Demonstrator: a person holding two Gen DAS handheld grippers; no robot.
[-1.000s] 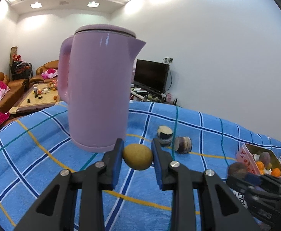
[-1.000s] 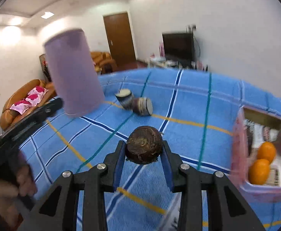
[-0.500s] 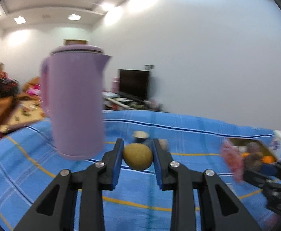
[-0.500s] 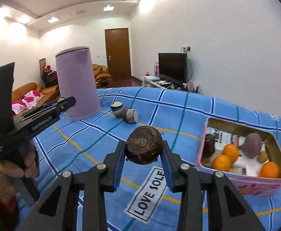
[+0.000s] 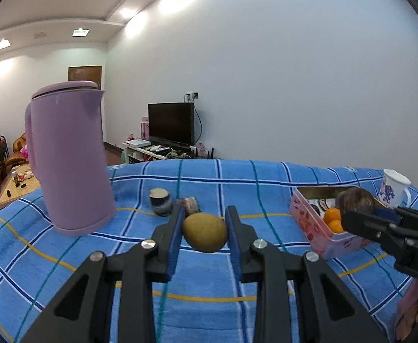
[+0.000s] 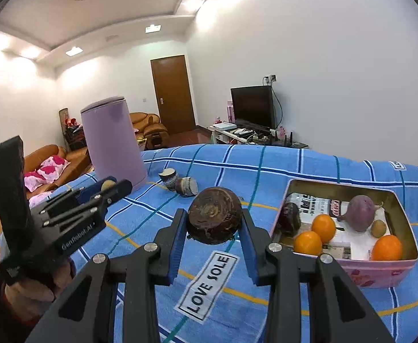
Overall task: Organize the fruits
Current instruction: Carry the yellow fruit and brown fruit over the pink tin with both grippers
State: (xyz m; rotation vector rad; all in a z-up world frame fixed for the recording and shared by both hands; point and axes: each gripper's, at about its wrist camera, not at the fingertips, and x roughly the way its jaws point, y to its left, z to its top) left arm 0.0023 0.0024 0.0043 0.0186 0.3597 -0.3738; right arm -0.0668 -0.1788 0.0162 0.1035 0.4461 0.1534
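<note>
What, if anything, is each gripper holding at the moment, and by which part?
The left gripper clamps a yellow-brown fruit across its two sides. The right gripper clamps a dark brown round fruit across its sides.

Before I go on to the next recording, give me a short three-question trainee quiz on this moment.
1. True or false: the left gripper is empty.
2. How many oranges lie in the pink tin? A) one B) three C) five
3. Fill in: the right gripper is closed on a dark brown ____.

Key
1. False. It is shut on a yellow-brown fruit.
2. B. Three oranges, beside a purple root and other small pieces.
3. Root: the round dark brown root sits clamped between its blue pads, above the blue checked cloth.
</note>
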